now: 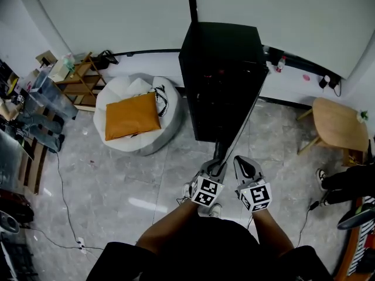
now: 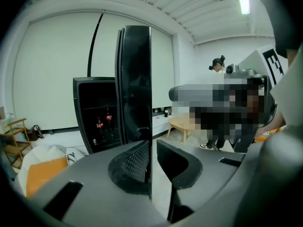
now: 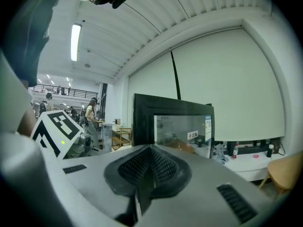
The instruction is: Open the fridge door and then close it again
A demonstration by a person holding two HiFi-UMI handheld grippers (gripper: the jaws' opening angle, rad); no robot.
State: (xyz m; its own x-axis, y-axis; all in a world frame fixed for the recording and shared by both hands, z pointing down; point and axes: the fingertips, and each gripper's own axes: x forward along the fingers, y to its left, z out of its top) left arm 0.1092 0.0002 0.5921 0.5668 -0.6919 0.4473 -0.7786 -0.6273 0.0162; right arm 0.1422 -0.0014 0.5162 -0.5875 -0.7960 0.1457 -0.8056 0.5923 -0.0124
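Observation:
The black fridge [image 1: 220, 69] stands against the back wall with its glass door [image 1: 243, 119] swung out toward me. My left gripper [image 1: 218, 164] is shut on the door's free edge [image 2: 136, 84], and the thin edge runs down between the ribbed pads [image 2: 133, 162]. Inside the open cabinet [image 2: 97, 115] red-labelled cola bottles [image 2: 100, 125] show on a shelf. My right gripper [image 1: 244, 165] hovers just right of the left one, jaws shut with nothing between them [image 3: 150, 167]. In the right gripper view the door's glass face [image 3: 182, 131] fills the middle.
A white beanbag with an orange cushion [image 1: 132, 116] lies left of the fridge, with a wooden shelf [image 1: 79, 78] behind it. To the right stands a round wooden table [image 1: 337, 124], and a person's legs [image 1: 345, 183] show beside it. Cables trail across the floor [image 1: 61, 198].

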